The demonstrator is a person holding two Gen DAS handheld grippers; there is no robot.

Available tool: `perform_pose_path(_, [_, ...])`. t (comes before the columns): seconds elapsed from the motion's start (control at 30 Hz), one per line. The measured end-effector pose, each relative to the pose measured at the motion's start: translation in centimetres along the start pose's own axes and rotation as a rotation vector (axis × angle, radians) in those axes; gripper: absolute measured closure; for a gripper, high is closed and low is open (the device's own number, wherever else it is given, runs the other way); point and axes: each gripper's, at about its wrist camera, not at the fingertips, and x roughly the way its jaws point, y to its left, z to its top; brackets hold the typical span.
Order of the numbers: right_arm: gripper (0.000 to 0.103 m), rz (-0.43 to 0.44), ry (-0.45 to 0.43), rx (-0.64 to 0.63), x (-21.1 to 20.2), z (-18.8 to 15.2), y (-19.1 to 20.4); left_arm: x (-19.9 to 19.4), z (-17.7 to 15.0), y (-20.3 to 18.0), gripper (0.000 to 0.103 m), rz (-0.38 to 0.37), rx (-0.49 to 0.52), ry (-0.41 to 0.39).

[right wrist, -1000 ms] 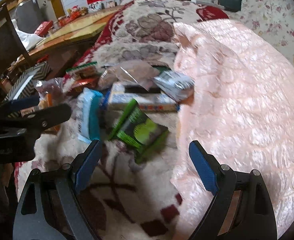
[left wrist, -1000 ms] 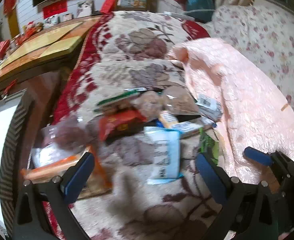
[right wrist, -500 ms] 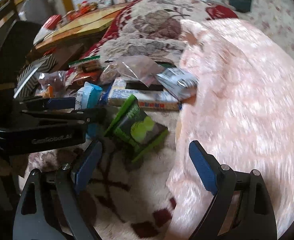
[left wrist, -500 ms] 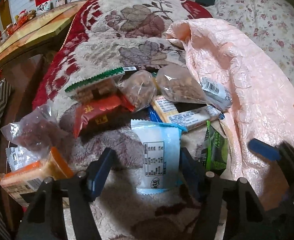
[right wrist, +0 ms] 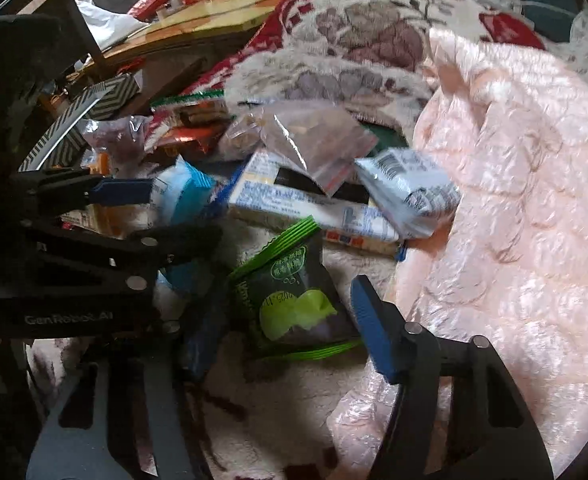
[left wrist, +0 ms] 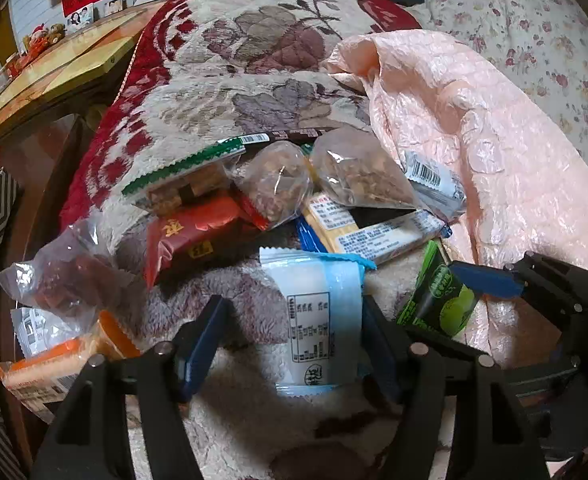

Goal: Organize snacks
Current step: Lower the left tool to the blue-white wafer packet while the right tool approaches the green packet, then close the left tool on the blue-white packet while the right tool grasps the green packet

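Note:
A white and light-blue snack packet (left wrist: 318,320) lies on the floral blanket (left wrist: 253,40), between the fingers of my left gripper (left wrist: 289,344). Its jaws are closing; the right pad is at the packet's edge and the left pad stands clear of it. A green packet with a lime picture (right wrist: 294,300) lies between the fingers of my right gripper (right wrist: 287,332), whose jaws are also closing and close to its sides. The right wrist view shows the left gripper (right wrist: 181,216) around the blue packet (right wrist: 177,192). One blue right pad (left wrist: 482,282) sits by the green packet (left wrist: 438,300).
A heap of snacks lies behind: two clear bags of nuts (left wrist: 277,184), a red packet (left wrist: 189,236), a long cracker box (left wrist: 374,232), a barcoded silver packet (left wrist: 434,180), an orange packet (left wrist: 53,364). A pink quilted cover (left wrist: 474,140) rises on the right; a wooden table (left wrist: 53,68) is at far left.
Both grippers came down and closer to the heap. The left jaws narrowed around the white-blue packet; the right gripper shifted over the green packet and its jaws narrowed.

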Motion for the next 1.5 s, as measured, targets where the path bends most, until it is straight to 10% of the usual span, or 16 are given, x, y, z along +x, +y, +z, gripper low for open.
perform_pose_path(0.17, [0.061, -0.026, -0.017, 0.04, -0.6, -0.7, 0.0, -0.4, 0.0, 0.7, 0.072, 0.018, -0.011, -0.014])
perform_pose_path(0.93, [0.086, 0.021, -0.084, 0.088, -3.8, -2.5, 2.0, -5.1, -3.1, 2.2, 0.073, -0.017, -0.042, -0.059])
perform_pose_path(1.5, [0.078, 0.053, -0.026, 0.152, -2.3, -3.3, 1.5, -5.0, -3.9, 2.5, 0.073, -0.013, -0.052, -0.041])
